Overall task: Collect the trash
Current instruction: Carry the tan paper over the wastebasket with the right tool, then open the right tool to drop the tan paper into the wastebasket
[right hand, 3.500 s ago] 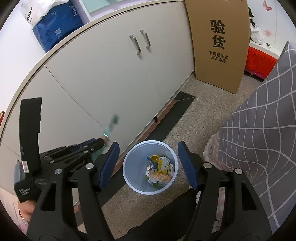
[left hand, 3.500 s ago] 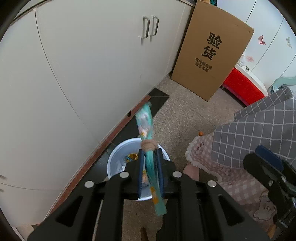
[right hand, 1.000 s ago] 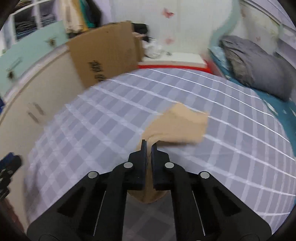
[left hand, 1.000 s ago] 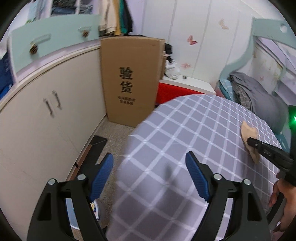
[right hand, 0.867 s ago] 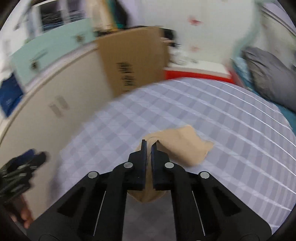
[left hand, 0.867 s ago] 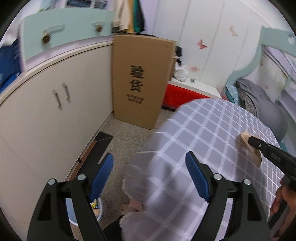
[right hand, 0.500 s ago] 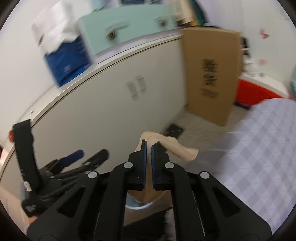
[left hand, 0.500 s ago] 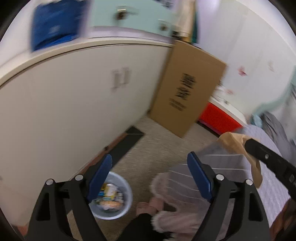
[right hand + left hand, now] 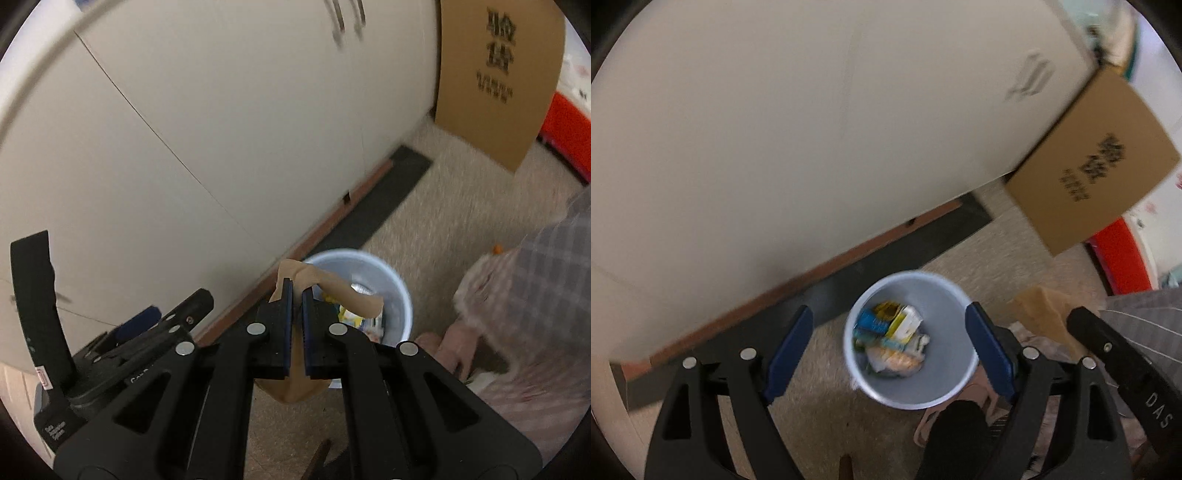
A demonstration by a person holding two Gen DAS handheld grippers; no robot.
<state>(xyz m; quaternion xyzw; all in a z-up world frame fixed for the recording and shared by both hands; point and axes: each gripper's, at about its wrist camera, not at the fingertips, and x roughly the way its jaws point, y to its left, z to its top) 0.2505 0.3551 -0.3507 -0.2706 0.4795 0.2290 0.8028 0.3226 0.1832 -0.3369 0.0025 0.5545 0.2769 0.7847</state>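
Crumpled tan paper [image 9: 334,291] is pinched between the closed right tongs [image 9: 297,295], hanging over the rim of the round pale-blue plastic bin [image 9: 400,295] on the speckled floor [image 9: 454,206]. Colourful wrappers [image 9: 890,336] lie inside the bin beside the cream cabinet [image 9: 812,129]. The left tongs [image 9: 890,343] stand wide apart above it, holding nothing.
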